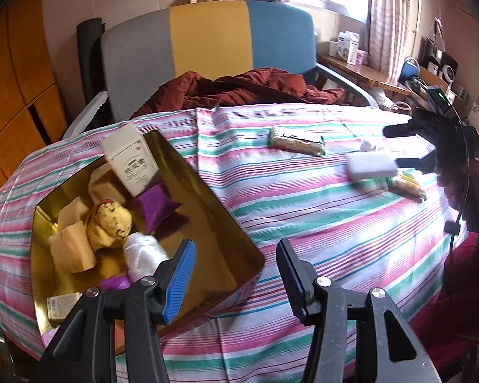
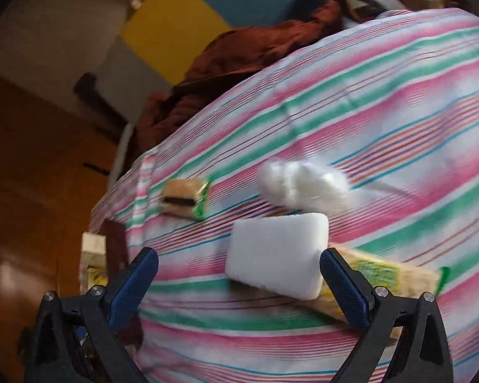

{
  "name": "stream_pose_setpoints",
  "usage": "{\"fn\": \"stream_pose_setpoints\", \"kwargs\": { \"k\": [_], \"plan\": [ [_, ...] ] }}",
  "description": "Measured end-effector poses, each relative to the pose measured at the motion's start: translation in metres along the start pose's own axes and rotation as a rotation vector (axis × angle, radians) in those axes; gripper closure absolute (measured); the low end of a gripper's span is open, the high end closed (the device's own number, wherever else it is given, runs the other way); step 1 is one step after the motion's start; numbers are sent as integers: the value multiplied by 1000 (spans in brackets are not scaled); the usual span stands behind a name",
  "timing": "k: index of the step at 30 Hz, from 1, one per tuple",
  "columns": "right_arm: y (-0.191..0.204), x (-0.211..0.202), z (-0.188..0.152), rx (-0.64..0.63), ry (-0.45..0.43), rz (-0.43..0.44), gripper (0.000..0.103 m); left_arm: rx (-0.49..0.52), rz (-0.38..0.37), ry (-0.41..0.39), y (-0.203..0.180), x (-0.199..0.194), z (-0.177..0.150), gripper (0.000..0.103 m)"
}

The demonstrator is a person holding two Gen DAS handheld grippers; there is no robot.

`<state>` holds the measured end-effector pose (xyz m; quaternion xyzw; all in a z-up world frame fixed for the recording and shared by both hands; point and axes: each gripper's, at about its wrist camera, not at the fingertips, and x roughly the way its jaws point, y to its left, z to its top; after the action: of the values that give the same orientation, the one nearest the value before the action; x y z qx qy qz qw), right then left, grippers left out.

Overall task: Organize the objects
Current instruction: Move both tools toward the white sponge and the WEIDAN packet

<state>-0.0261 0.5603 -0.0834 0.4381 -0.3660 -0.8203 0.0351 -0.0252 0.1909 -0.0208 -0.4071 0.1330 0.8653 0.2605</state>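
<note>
A gold tin (image 1: 226, 223) on the striped cloth holds a white medicine box (image 1: 132, 162), a purple pouch (image 1: 158, 206), a yellow plush toy (image 1: 111, 223), tan blocks and a white roll (image 1: 143, 252). My left gripper (image 1: 236, 274) is open and empty at the tin's near right corner. On the cloth lie a white sponge block (image 2: 277, 253) (image 1: 372, 166), a white plastic wad (image 2: 303, 185), a wrapped snack bar (image 2: 185, 198) (image 1: 297, 142) and a second snack bar (image 2: 396, 274). My right gripper (image 2: 239, 274) is open, just short of the sponge; it also shows in the left wrist view (image 1: 408, 146).
A grey, yellow and blue chair (image 1: 207, 41) with a rust-red jacket (image 1: 239, 87) stands behind the table. A wooden cabinet (image 1: 12, 95) is at the left. A cluttered shelf (image 1: 367, 73) runs along the window at the right. The right wrist view is motion-blurred.
</note>
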Motion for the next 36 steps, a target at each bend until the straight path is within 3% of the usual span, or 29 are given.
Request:
{"fn": "stream_pose_setpoints", "kwargs": {
  "k": [5, 12, 20, 27, 36],
  "plan": [
    [5, 6, -3, -12, 0, -5, 1, 21, -26, 9, -11, 6, 6, 50],
    [-25, -22, 8, 106, -147, -97, 1, 47, -72, 35, -32, 20, 17, 49],
    [-44, -44, 16, 190, -225, -188, 1, 75, -182, 75, -67, 40, 40, 49],
    [-53, -68, 16, 219, -286, -205, 1, 25, -333, 189, -111, 81, 71, 49],
    [-58, -80, 16, 241, -318, -173, 1, -41, -402, 313, -156, 134, 95, 49]
  ]
}}
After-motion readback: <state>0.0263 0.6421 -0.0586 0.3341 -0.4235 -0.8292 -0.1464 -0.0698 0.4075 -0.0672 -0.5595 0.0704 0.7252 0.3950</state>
